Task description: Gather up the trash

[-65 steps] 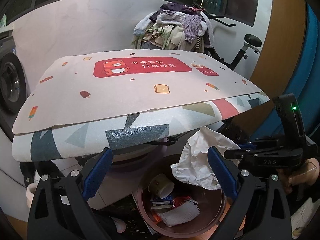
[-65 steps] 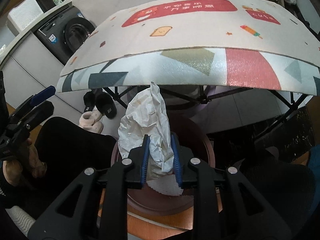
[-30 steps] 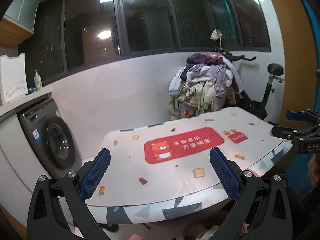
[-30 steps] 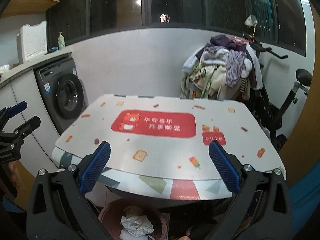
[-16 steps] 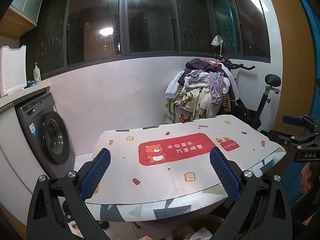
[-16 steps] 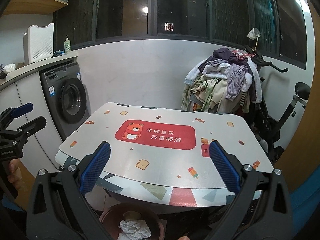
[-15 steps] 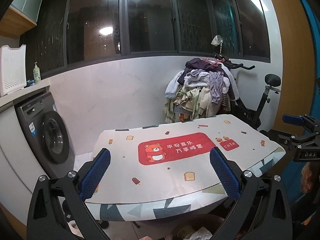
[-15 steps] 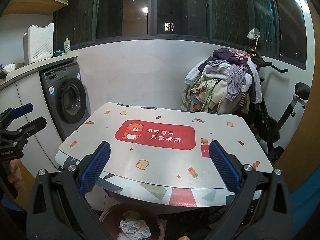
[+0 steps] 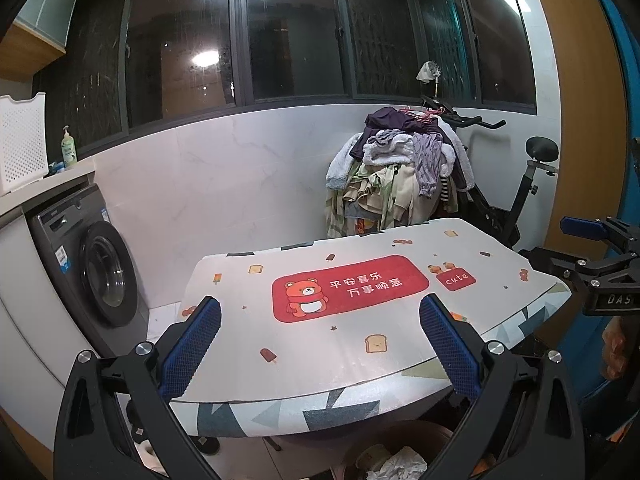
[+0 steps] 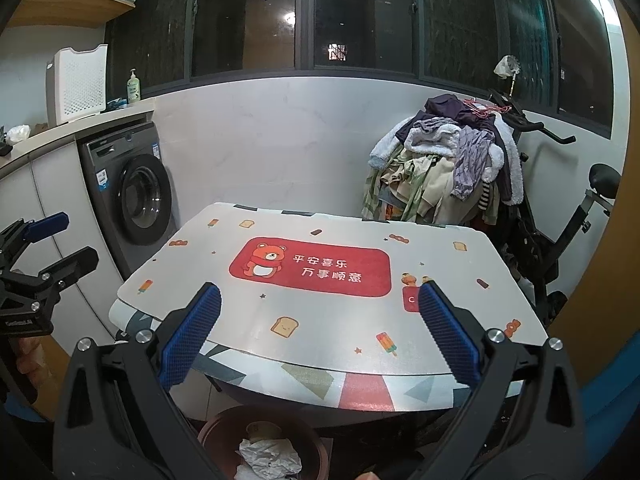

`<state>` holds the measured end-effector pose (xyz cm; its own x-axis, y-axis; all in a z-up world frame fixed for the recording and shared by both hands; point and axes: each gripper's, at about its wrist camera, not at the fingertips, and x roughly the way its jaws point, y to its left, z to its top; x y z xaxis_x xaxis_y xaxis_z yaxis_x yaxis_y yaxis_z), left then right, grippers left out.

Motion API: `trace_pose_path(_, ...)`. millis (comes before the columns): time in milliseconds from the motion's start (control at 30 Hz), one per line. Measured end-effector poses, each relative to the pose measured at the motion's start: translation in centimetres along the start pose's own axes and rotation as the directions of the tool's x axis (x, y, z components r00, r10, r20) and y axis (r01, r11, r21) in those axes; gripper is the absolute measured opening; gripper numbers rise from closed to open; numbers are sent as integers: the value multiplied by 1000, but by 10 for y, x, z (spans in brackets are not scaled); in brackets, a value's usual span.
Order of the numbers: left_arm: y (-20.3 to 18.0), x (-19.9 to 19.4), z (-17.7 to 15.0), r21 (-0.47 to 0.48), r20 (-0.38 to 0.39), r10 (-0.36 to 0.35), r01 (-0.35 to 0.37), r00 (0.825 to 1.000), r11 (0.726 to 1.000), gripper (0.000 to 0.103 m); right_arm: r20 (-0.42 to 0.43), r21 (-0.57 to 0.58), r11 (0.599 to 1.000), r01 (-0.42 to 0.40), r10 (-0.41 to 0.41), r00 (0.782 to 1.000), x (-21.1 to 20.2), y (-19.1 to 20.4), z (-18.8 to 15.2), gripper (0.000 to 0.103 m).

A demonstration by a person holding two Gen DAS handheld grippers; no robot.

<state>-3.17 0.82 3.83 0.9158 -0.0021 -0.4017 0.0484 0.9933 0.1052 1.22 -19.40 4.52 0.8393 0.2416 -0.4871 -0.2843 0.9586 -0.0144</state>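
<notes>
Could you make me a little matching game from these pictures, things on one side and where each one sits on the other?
Things:
1. crumpled paper
2. soap bottle
3. heap of clothes
4. washing machine

Places:
A. draped over the exercise bike
B. under the counter
C. in the brown bin below the table
D. on the counter, by the white basket

Pairs: 1-C, 2-D, 3-A, 4-B. Both sets of tongs, left and right, are open and empty.
</notes>
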Motion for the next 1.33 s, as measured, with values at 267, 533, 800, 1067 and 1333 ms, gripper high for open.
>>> trace_pose_path(267, 0, 1, -3, -5, -5, 2, -2, 1000, 1000, 97, -8, 6, 1000, -1, 1, 1000, 0, 1, -4, 97)
trace_pose_path(533, 1, 3, -7, -8, -18, -1, 1, 1000, 1000, 97, -10, 12, 1000, -5, 5, 1000, 0, -1, -6, 97)
trace_pose_path(800, -1, 2, -10, -1, -12, -5, 5, 1000, 1000, 97, -27, -12, 1000, 5, -5, 1000, 3, 5, -8, 97)
trace_pose_path(1067, 0, 1, -10, 0, -10, -6, 6, 1000, 1000, 97, -29, -21, 1000, -3, 2, 1000, 2, 8, -10, 97)
trace_pose_path(1333, -1, 2, -12, 15, -5, 18, -18, 1000, 1000, 97, -39, -15, 1000, 8, -8, 999, 6, 7, -11, 97)
